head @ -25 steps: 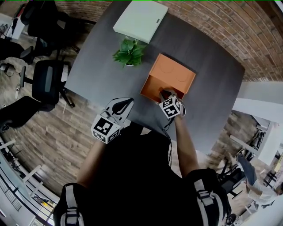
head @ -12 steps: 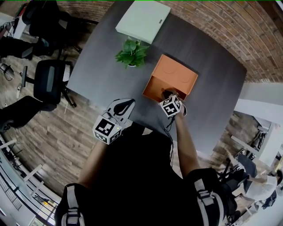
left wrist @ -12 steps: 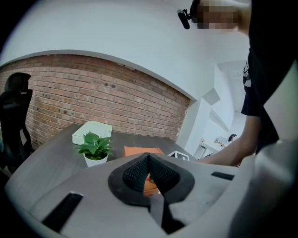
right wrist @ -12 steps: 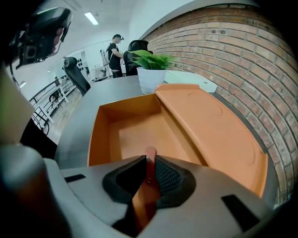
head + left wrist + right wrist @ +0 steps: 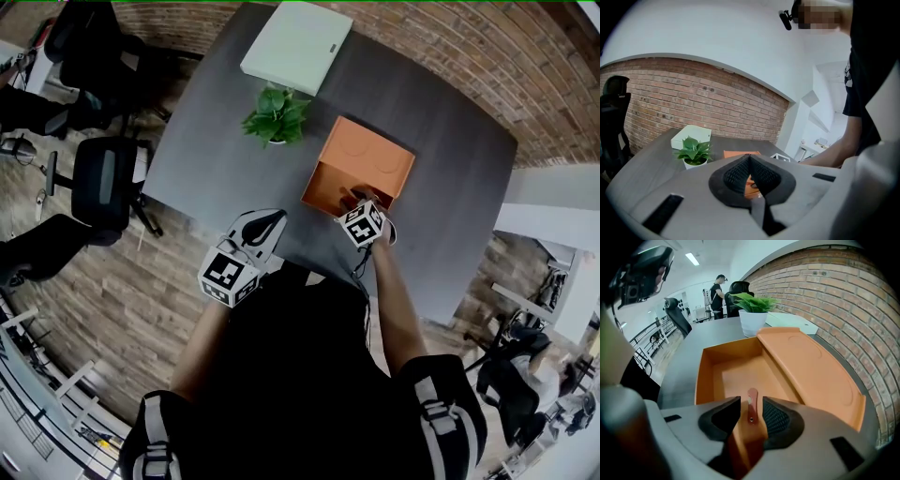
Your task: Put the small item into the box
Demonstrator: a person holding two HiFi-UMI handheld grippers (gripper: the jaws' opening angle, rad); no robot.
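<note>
An open orange box (image 5: 328, 183) lies on the dark grey table (image 5: 225, 141), its lid (image 5: 375, 155) folded back to the right. My right gripper (image 5: 354, 199) hangs over the box's near wall. In the right gripper view, a small red item (image 5: 752, 401) stands upright between the jaws of this gripper (image 5: 751, 411). The jaws are opening and there is a gap on each side of the item. Behind it the box's floor (image 5: 740, 373) is bare. My left gripper (image 5: 267, 220) hovers at the table's near edge, shut on nothing (image 5: 749, 157).
A potted green plant (image 5: 275, 114) stands left of the box, with a flat white case (image 5: 297, 42) behind it. Black office chairs (image 5: 103, 178) stand on the wooden floor to the left. A brick wall (image 5: 450, 56) runs along the table's far side.
The right gripper stays at the box's near wall and the left gripper stays by the table's edge. Only the view shifts slightly.
</note>
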